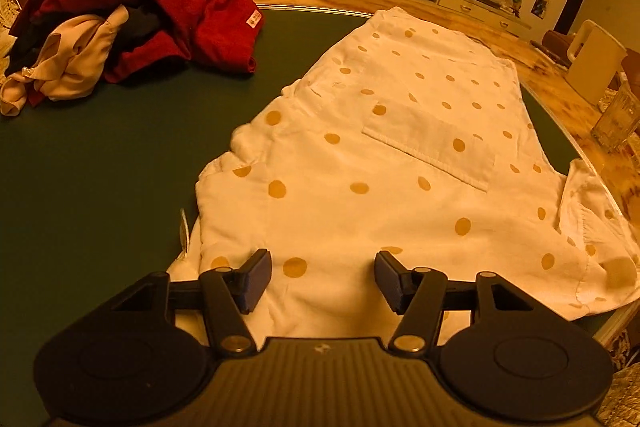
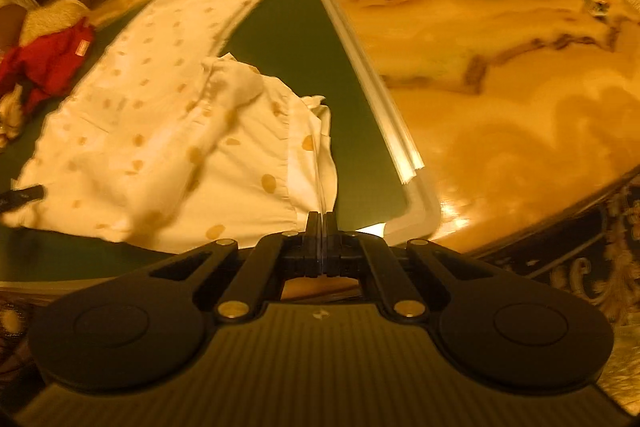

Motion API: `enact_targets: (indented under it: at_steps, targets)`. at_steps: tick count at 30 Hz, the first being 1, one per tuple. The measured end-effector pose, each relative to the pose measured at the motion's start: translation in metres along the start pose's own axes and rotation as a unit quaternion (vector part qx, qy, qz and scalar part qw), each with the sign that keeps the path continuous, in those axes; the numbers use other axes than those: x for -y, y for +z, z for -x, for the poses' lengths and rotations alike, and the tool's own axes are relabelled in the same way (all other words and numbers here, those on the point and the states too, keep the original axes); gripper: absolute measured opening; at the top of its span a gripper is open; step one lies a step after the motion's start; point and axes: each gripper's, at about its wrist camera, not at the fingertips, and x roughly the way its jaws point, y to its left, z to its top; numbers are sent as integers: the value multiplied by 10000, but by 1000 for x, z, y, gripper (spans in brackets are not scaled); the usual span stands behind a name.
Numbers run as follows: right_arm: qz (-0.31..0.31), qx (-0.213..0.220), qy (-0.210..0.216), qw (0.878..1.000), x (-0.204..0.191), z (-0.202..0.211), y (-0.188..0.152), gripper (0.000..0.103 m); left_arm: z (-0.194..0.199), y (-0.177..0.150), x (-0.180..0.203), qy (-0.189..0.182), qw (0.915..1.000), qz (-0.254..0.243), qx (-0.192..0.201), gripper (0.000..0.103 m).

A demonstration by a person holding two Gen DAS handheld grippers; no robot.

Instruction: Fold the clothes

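The white dotted shirt (image 1: 380, 147) lies spread in the centre of the green tabletop (image 1: 100, 167), still unfolded, so the folding looks hardly begun. The left hand-held gripper (image 1: 323, 281) hovers at its near hem, lower centre, jaws apart and holding nothing. The right hand-held gripper (image 2: 322, 227) is closed tight on the shirt's edge, lower centre. At upper left a pile of red and beige clothes (image 1: 132, 23) waits.
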Motion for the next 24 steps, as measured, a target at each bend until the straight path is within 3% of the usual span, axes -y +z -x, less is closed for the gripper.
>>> enact_targets:
  at_steps: [4, 7, 10, 14, 18, 22, 24]
  targets:
    - [146, -192, -247, 9994, -10, -12, -4, 3, -1, 1, -1, -16, 10000, -7, 1, 65]
    - [215, -171, -524, 9982, -12, -11, -4, 15, -3, 1, -1, -12, 10000, -37, 7, 67]
    - [397, 254, -851, 9953, -22, -4, 3, 23, -4, 1, 2, 19, 9999, -106, 29, 68]
    - [848, 838, -198, 9927, -56, 2, 18, 44, -6, 1, 6, 52, 9999, -153, 59, 70]
    - [1917, 879, 289, 9771, -122, -17, 26, 45, -5, 0, 5, 22, 9999, -108, 82, 70]
    - [2863, 827, 134, 9545, -172, -42, 20, 45, -5, 0, 1, -54, 9999, -6, 95, 70]
    - [3019, 778, 24, 9502, -179, -53, 19, 45, -5, 0, 1, -58, 9999, -23, 100, 71]
